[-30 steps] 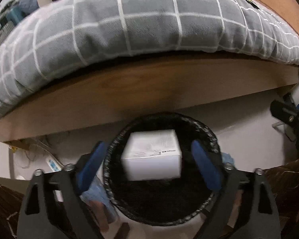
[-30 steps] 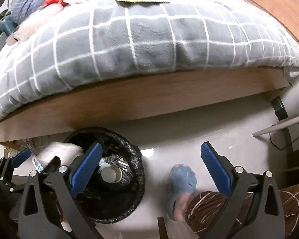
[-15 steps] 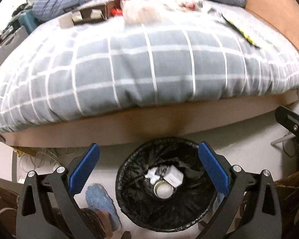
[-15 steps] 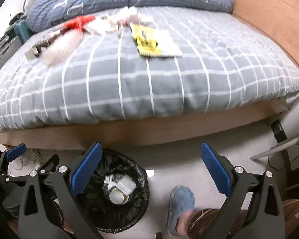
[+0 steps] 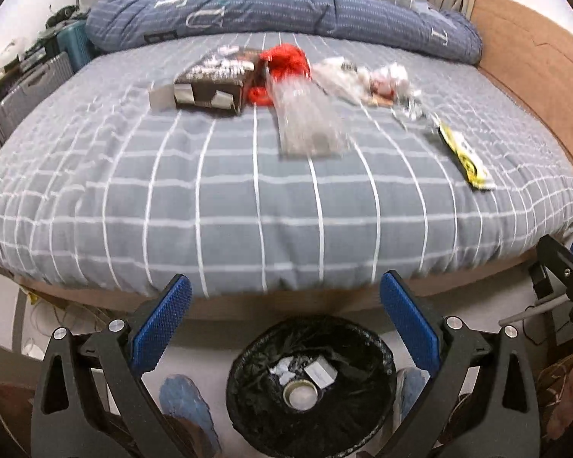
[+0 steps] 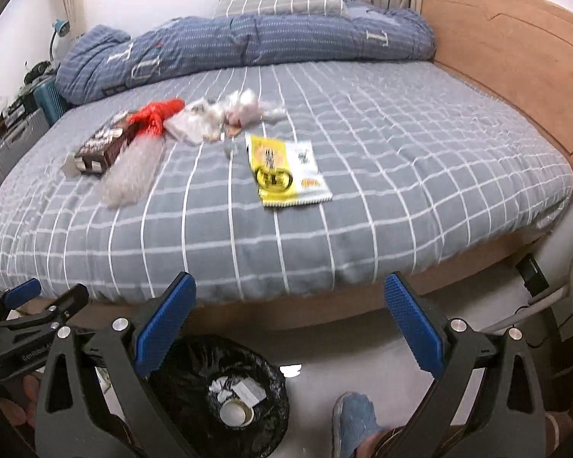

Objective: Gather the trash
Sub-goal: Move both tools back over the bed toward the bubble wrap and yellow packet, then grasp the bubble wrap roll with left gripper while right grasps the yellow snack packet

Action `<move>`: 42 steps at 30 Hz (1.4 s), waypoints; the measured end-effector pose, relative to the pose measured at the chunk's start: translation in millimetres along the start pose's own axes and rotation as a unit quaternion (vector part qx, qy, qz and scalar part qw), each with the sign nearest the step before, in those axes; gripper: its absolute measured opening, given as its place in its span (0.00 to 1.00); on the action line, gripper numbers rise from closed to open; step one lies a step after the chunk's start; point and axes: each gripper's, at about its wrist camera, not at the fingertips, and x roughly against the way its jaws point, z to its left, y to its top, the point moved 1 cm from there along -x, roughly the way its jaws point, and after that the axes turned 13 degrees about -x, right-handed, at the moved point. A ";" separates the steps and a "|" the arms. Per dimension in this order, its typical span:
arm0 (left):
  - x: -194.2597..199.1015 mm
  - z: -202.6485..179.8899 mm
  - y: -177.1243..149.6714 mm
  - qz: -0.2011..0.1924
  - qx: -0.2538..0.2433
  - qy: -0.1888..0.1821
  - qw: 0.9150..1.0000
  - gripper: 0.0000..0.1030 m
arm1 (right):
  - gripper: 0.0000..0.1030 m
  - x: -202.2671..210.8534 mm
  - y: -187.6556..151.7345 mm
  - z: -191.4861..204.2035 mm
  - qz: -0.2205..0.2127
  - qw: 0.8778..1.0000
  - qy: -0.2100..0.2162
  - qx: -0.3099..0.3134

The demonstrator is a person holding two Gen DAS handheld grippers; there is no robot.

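Note:
A black-lined trash bin (image 5: 378,347) stands on the floor by the bed; it also shows in the right wrist view (image 6: 275,378). Inside lie a white box (image 5: 320,371) and a tape roll (image 5: 300,396). On the grey checked bed lie a brown carton (image 5: 214,80), a red net bag (image 5: 286,65), a clear plastic bag (image 5: 305,118), crumpled wrappers (image 5: 378,82) and a yellow packet (image 6: 282,170). My left gripper (image 5: 284,324) is open and empty above the bin. My right gripper (image 6: 290,328) is open and empty, to the right of the bin.
A rolled blue duvet (image 6: 248,45) lies at the bed's far side, with a wooden headboard (image 6: 515,49) at the right. Suitcases (image 5: 26,87) stand left of the bed. A blue slipper (image 6: 353,420) on the floor and a white stand (image 6: 542,301) are at the right.
The white box has dropped from between my left gripper's fingers into the bin. Both grippers have risen and tilted up, bringing the bed top and its trash into view.

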 end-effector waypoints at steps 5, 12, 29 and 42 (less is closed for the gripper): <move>1.4 5.0 21.1 -0.009 0.004 -0.002 1.000 0.94 | 0.92 -0.2 19.8 6.3 -0.014 1.000 0.004 0.015; -7.2 2.8 48.1 -0.016 -0.007 0.002 1.000 0.94 | 0.92 -18.5 48.7 6.4 -0.003 1.000 0.005 0.018; -68.1 22.3 120.4 -0.009 -0.016 0.006 1.000 0.94 | 0.92 -100.9 94.4 8.2 0.030 0.999 -0.009 0.010; -114.5 22.3 147.9 0.018 -0.025 0.001 1.000 0.93 | 0.92 -149.5 103.7 24.7 0.066 0.998 -0.009 0.017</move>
